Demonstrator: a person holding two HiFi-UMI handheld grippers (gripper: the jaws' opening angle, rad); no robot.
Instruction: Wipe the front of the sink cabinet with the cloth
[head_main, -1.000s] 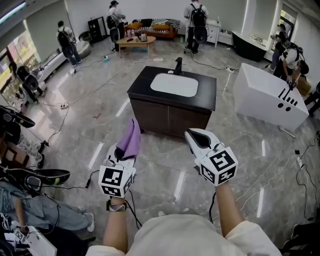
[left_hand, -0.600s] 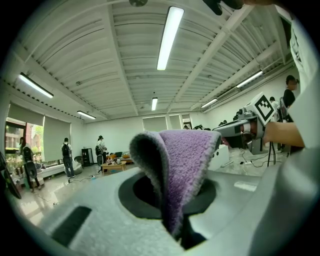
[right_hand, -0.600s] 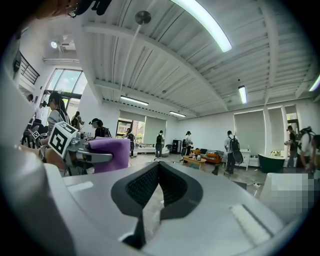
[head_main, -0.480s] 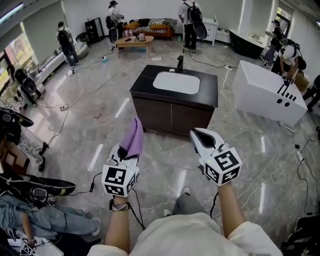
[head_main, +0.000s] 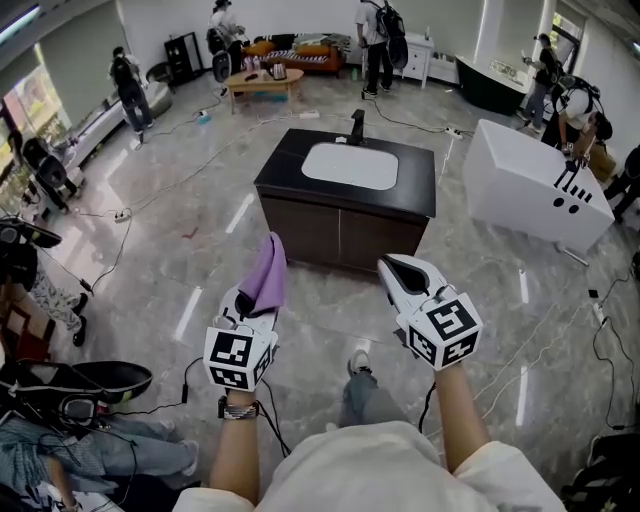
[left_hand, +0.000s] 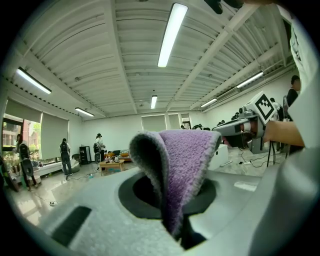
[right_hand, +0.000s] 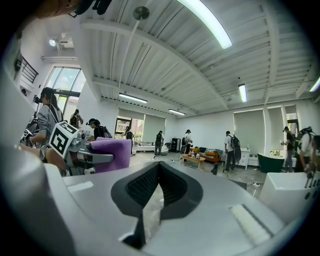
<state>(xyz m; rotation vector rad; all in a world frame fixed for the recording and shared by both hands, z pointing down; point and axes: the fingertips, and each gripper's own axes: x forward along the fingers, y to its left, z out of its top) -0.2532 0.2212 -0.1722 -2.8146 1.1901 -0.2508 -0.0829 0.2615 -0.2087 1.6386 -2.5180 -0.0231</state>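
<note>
Grey marble floor (head_main: 200, 250) with cables trailing across it stretched through a big open room, where several people stood along the far wall around a low wooden table (head_main: 263, 80). Mid-room stood the sink cabinet (head_main: 340, 235), dark-fronted under a black top, with a white basin (head_main: 350, 166) set into it and a black faucet (head_main: 357, 128) at its far edge. A white bathtub (head_main: 535, 195) sat off to its right. Both grippers were held up on the near side of the cabinet, well apart from its front and touching nothing there. The left gripper (head_main: 252, 308) had its jaws clamped on the purple cloth (head_main: 266, 275), pinching it at its lower end. In the left gripper view the cloth (left_hand: 185, 165) rose straight out from between the jaws and folded over on itself, its grey-edged top curling to the left. Seen from the head view, its free end pointed towards the cabinet's near left corner without reaching it. The right gripper (head_main: 398, 268) was level with the left one and to its right. Its jaws (right_hand: 157, 167) were drawn together at the tips, with only a thin slit behind them, and nothing was held between them.
</note>
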